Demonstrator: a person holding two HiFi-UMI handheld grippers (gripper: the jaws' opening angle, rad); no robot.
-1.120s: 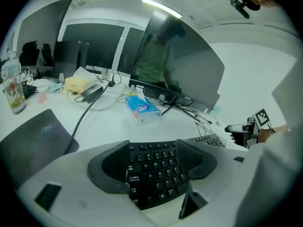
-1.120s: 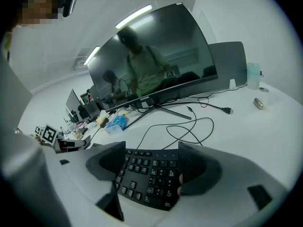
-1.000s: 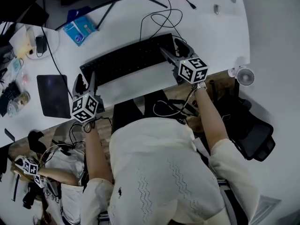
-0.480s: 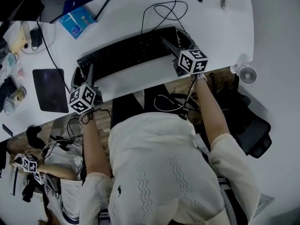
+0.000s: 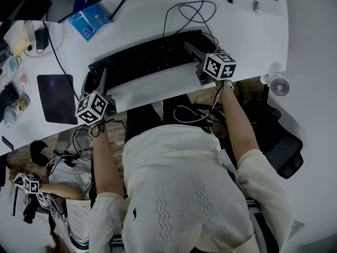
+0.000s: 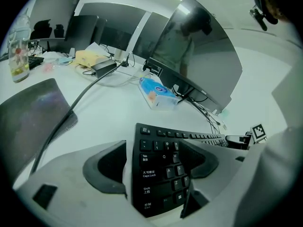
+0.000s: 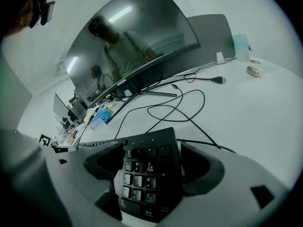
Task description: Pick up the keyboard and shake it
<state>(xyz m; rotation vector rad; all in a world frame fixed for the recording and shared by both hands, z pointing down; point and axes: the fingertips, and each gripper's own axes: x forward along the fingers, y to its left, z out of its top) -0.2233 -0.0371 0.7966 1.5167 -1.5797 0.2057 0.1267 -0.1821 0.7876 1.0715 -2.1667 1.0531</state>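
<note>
Along desk (image 5: pixel 247 30) (lengthwise): keyboard (image 5: pixel 145 59) | left hand-held gripper (image 5: pixel 95 81) just opening, right (image 5: pixel 200 46) open, astride ends

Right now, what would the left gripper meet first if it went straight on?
Almost certainly the keyboard: its end already lies between the left gripper's jaws, which have just been opening.

black keyboard (image 5: pixel 147 59), white desk (image 5: pixel 247 36), blue packet (image 5: pixel 90 22), black-and-white marker cube (image 5: pixel 219 66)
</note>
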